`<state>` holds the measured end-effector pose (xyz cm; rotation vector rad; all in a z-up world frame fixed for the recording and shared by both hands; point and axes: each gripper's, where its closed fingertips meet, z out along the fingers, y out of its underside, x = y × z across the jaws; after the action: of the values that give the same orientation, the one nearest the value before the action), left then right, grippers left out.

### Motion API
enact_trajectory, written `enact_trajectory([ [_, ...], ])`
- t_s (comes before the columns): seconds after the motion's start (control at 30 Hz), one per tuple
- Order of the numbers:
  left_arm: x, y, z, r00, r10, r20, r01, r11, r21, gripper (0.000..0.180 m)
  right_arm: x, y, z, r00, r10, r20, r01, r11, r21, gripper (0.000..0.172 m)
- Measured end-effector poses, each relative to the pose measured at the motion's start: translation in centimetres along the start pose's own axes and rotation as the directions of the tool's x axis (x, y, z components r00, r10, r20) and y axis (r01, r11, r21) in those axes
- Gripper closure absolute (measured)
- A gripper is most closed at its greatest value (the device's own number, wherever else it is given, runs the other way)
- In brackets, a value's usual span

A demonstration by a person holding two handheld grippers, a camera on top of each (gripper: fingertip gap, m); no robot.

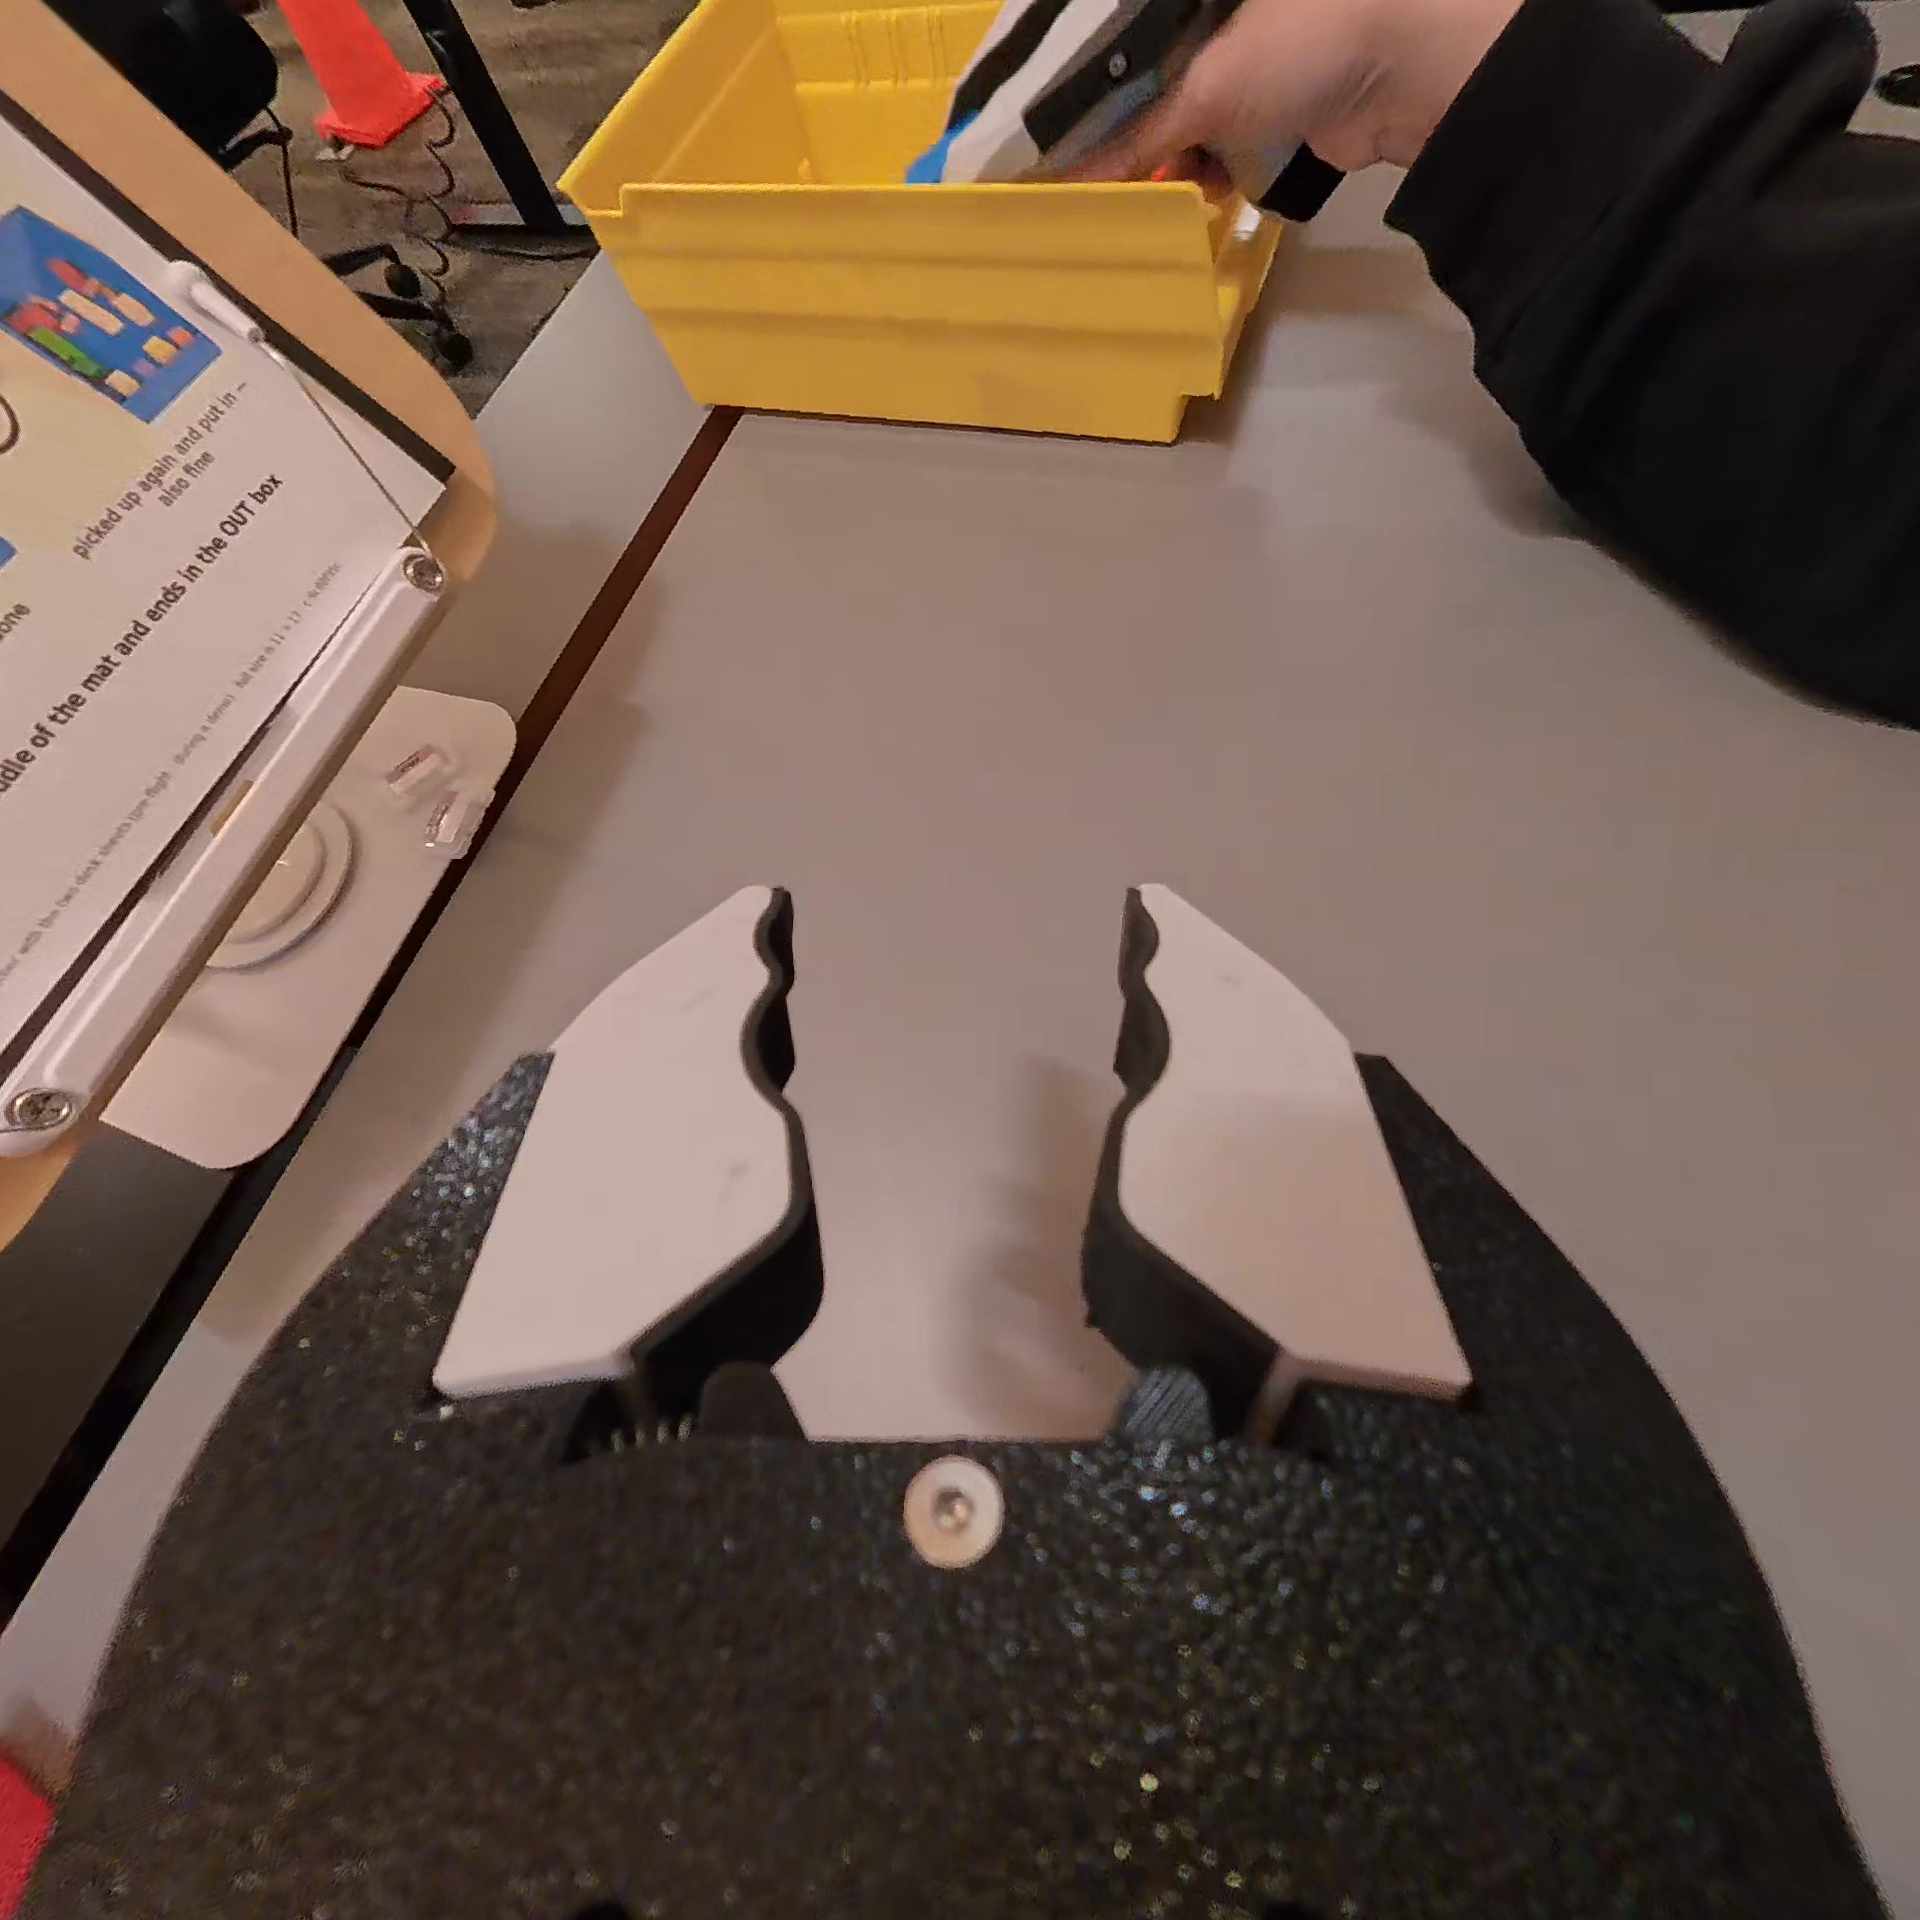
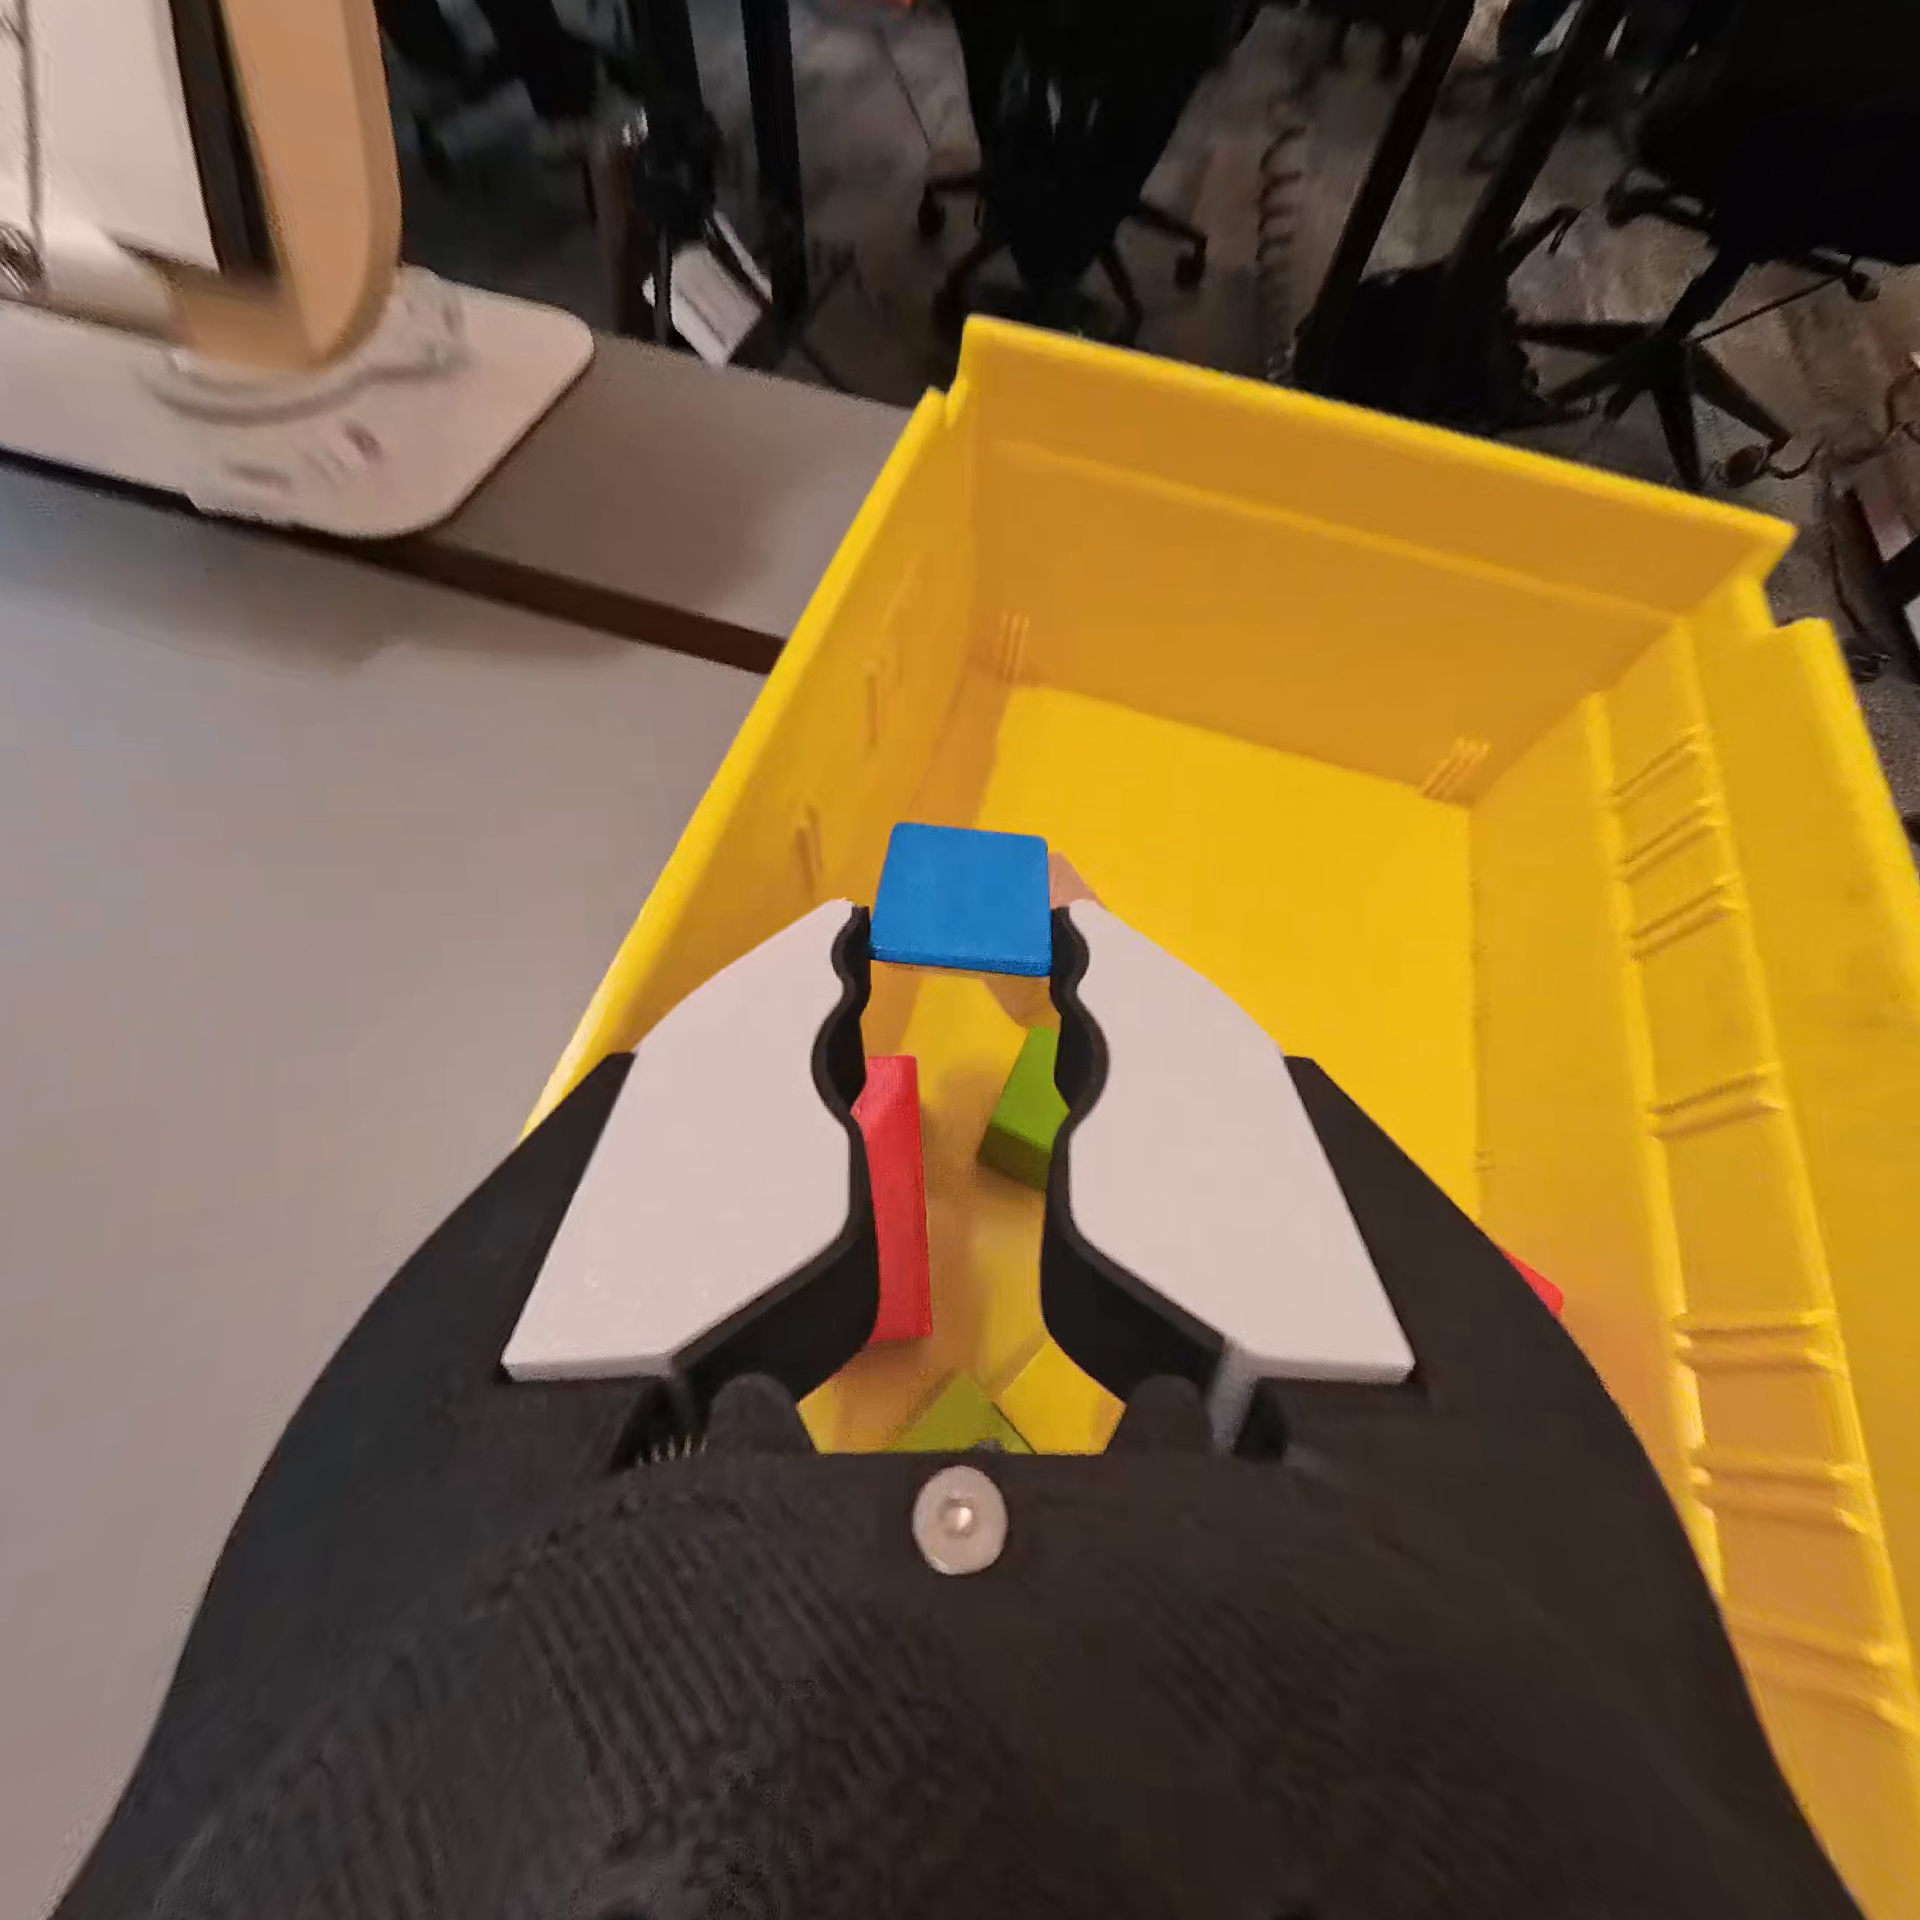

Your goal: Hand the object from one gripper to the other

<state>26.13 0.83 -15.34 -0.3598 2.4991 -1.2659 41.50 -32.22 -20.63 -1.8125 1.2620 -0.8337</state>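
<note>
Two grippers are in my feeds, and much around them is cut off. The right gripper (image 2: pixel 961 940), black-bodied with pale grey fingers, grips a flat blue wooden block (image 2: pixel 961 902) at its very tips; I see a black pad pressed against each side edge. Just behind the block's right corner a tan sliver pokes out, too small for me to identify. Beneath the fingers lie a red wooden bar (image 2: pixel 896 1195) and a green wooden wedge (image 2: pixel 1023 1112), both partly covered by the fingers, and another green piece (image 2: pixel 961 1418) shows only as a scrap near the gripper's base. All of this sits inside the open yellow plastic bin (image 2: pixel 1299 540), with the blue block held above the bin's floor, near its left wall.

The left gripper (image 1: pixel 958 909) has its fingers spread wide with only bare counter between them. In its view the right gripper appears far ahead over the bin, mostly cropped by the top edge, held by a hand (image 1: pixel 1309 94) in a black sleeve (image 1: pixel 1704 395); a bit of blue shows there.

The matte grey counter (image 1: pixel 1039 644) carries the bin at its far end. To the left stands a tan board holding a printed sheet (image 1: pixel 187 540) on a white base. Beyond are an orange cone (image 1: pixel 353 73), dark chair legs and carpet, blurred.
</note>
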Motion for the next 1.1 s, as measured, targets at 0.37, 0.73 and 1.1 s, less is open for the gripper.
enact_trajectory([
  [0.37,-5.7,3.1,-5.9,0.947,-0.146,0.287,0.133,0.989,0.063,0.119,0.0,-1.4,-0.7,0.999,-0.023,-0.037,0.026,0.997,0.077,0.107],
  [0.73,-14.5,12.5,-19.2,0.871,-0.123,0.476,0.261,0.936,-0.236,0.115,-3.5,-7.6,-4.4,0.998,-0.045,0.032,0.033,0.954,0.299,0.101],
  [1.1,-17.8,19.4,-22.8,0.904,-0.057,0.423,0.278,0.830,-0.483,0.113,-9.6,-10.7,-5.1,0.972,-0.085,0.217,-0.009,0.918,0.397,0.103],
])
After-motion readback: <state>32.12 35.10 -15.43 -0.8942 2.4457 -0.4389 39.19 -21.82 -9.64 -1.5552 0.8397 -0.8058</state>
